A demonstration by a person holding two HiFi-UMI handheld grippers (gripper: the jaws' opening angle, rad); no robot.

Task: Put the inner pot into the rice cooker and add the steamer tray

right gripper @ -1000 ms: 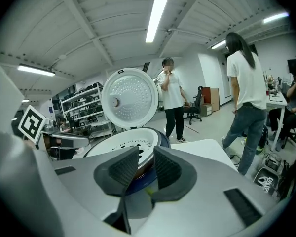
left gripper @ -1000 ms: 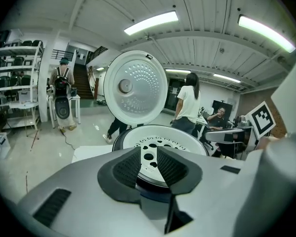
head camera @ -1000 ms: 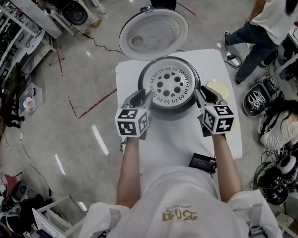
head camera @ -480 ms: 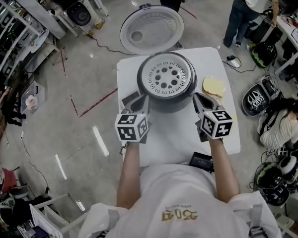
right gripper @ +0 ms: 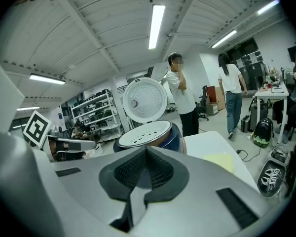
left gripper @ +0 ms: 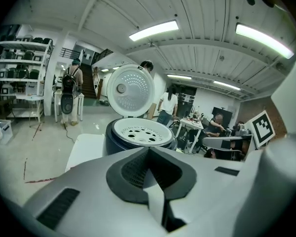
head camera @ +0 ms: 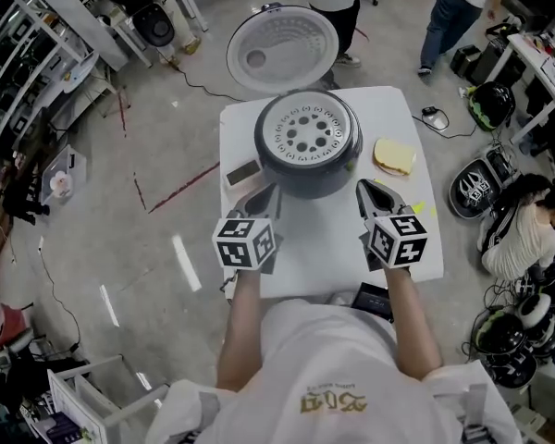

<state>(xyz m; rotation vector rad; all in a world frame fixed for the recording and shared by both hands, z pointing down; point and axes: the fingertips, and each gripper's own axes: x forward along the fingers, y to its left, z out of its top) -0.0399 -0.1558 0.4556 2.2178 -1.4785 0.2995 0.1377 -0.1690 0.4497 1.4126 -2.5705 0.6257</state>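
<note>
White plastic, round and punched with rings of holes: the tray point(head camera: 307, 135) lies flat in the mouth of the cooker point(head camera: 314, 181), whose dark, glossy wall curves below it. From the right gripper view a coppery band point(right gripper: 164, 134) shows just under the tray's rim. The lid point(head camera: 282, 49) stands open at 12 o'clock of the cooker, a pale dimpled disc with one round vent.

Your left gripper point(head camera: 266, 194) sits at 7 o'clock of the cooker and your right gripper point(head camera: 366, 191) at 5 o'clock, both near the wall but clear of it. Each is clenched on nothing: the grey shells meet along a seam, and the black ribbed pads point(left gripper: 138, 172) press together around a small hollow. A cube with square black-and-white markers rides on each.

The table point(head camera: 324, 239) is a white, matt square. A pale yellow pad point(head camera: 394, 155) lies at 3 o'clock of the cooker, a small grey block point(head camera: 241, 173) at 8 o'clock, and a black box point(head camera: 379, 301) at the 6 o'clock edge beside your right arm.

Around it the floor point(head camera: 166, 248) is grey, polished and reflective, crossed by red tape lines point(head camera: 180, 188). Metal shelves point(head camera: 28, 72) line the 10 o'clock side, bags and helmets point(head camera: 513, 331) crowd the 3 o'clock side, and people stand beyond the lid at 12 and 1 o'clock.
</note>
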